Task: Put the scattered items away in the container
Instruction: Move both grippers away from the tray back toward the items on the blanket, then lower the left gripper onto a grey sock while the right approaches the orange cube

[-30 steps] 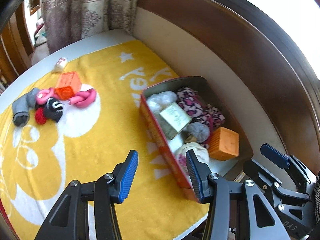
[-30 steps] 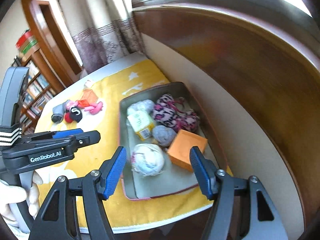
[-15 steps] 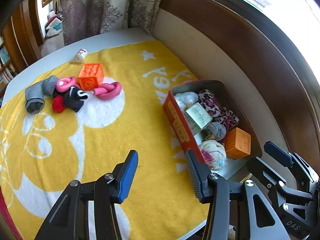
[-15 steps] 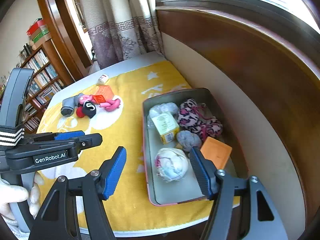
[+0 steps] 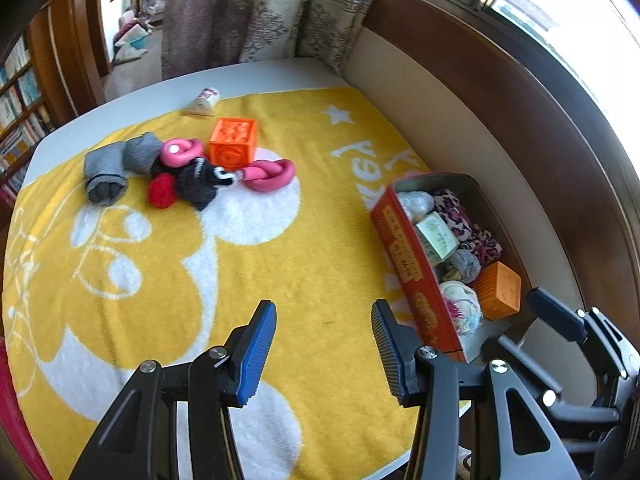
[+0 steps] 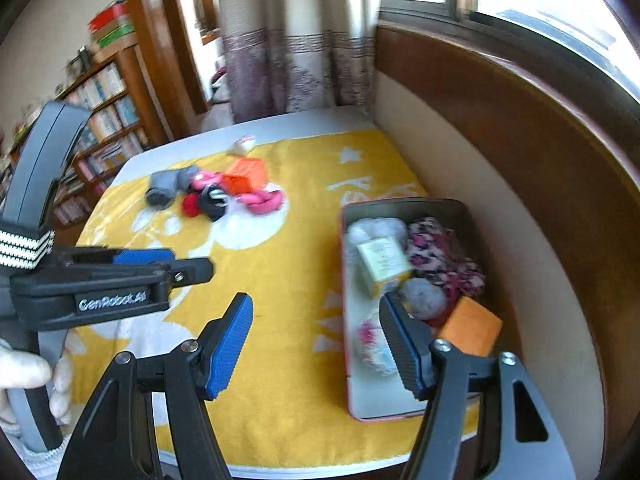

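Note:
A red tin (image 5: 404, 256) (image 6: 448, 396) at the right edge of the yellow towel holds socks, a pale box and an orange block (image 5: 500, 290). A scattered pile lies far left on the towel: an orange cube (image 5: 233, 146) (image 6: 246, 174), a pink ring toy (image 5: 268, 174), a black sock (image 5: 200, 182), a red ball (image 5: 160, 194), grey socks (image 5: 106, 168) and a small white tube (image 5: 204, 100). My left gripper (image 5: 322, 346) is open and empty above the towel, left of the tin. My right gripper (image 6: 320, 344) is open and empty near the tin's front.
A cream and brown wall panel (image 6: 520, 128) runs along the right behind the tin. Curtains (image 5: 260, 12) hang at the back. A bookshelf (image 6: 104, 120) stands at far left. The left gripper's body (image 6: 104, 284) crosses the right wrist view at left.
Both grippers have pulled back and swung left, away from the tin. The scattered pile now sits nearer the middle of both views. Both stay open.

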The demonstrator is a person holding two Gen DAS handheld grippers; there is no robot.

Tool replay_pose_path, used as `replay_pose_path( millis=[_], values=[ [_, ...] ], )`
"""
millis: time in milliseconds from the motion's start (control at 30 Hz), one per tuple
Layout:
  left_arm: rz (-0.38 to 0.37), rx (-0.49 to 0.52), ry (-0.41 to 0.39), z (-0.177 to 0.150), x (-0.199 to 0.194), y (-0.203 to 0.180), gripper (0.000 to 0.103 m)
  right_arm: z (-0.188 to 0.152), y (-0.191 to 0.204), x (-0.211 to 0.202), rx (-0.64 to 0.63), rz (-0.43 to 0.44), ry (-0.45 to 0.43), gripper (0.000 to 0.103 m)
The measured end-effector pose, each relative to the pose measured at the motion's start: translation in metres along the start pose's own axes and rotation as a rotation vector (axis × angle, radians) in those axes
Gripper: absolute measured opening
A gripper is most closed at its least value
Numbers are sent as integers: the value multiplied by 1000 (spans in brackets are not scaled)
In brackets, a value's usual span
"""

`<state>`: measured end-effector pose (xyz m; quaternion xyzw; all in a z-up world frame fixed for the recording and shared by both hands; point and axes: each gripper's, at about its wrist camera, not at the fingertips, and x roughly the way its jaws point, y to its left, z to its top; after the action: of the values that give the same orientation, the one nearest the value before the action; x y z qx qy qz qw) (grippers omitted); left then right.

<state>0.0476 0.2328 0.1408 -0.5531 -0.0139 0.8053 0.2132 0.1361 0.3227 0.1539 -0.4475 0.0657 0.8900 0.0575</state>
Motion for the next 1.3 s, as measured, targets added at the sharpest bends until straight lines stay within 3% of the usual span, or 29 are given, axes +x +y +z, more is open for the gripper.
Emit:
replay_pose_path(
  millis=[267, 767, 1300],
  values=[
    [24, -82, -7, -7, -8, 40, 51, 0, 37, 18, -52, 172, 64, 70],
    [56, -203, 12, -10, -5, 110, 51, 24, 62, 62, -12, 217, 144, 70],
    [61, -305, 67, 24, 30, 191, 51, 71, 63, 123, 111, 198, 215, 70]
  ],
)
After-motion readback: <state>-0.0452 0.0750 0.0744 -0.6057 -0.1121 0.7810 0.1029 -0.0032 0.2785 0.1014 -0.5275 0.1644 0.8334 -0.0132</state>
